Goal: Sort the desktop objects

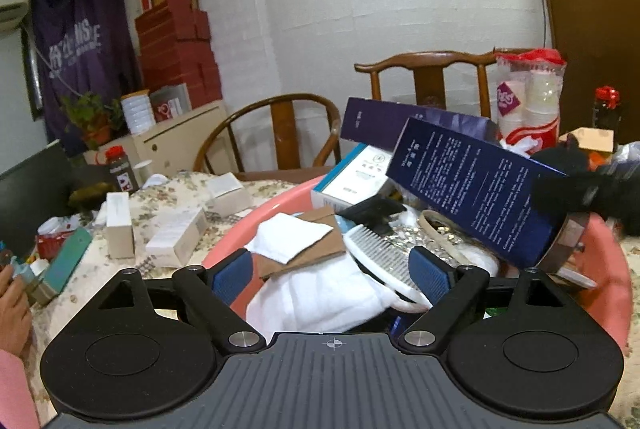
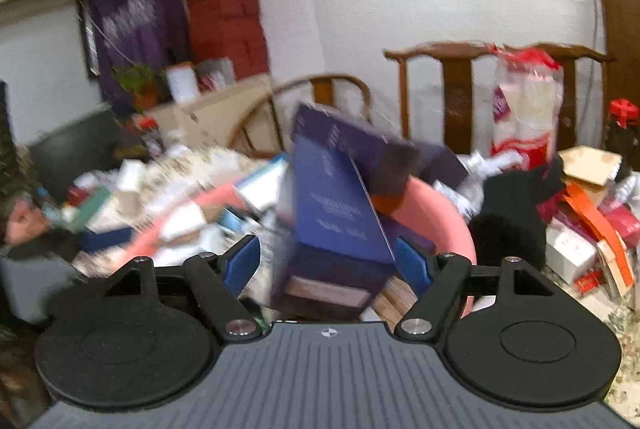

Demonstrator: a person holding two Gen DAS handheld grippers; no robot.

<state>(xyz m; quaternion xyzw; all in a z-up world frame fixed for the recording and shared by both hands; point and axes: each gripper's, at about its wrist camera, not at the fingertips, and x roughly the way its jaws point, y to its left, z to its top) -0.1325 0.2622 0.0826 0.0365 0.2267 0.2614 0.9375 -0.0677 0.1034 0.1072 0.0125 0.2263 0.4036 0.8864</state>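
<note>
Blur is smearing the right wrist view: blue box [image 2: 336, 213] tilting over pink basin [image 2: 448, 221], right gripper [image 2: 328, 261] jaws apart, contact unclear; left gripper [image 1: 332, 269] gaping over white cloth [image 1: 320, 293].

A basin [image 1: 616, 293] sits on the bench [image 1: 120, 269]. In it lie a cloth [image 1: 320, 293], a comb [image 1: 380, 261] on that cloth, and a tilted box [image 1: 480, 189] at two o'clock. Small boxes [image 1: 176, 237] lie at nine o'clock, chairs [image 1: 280, 133] at twelve.
</note>
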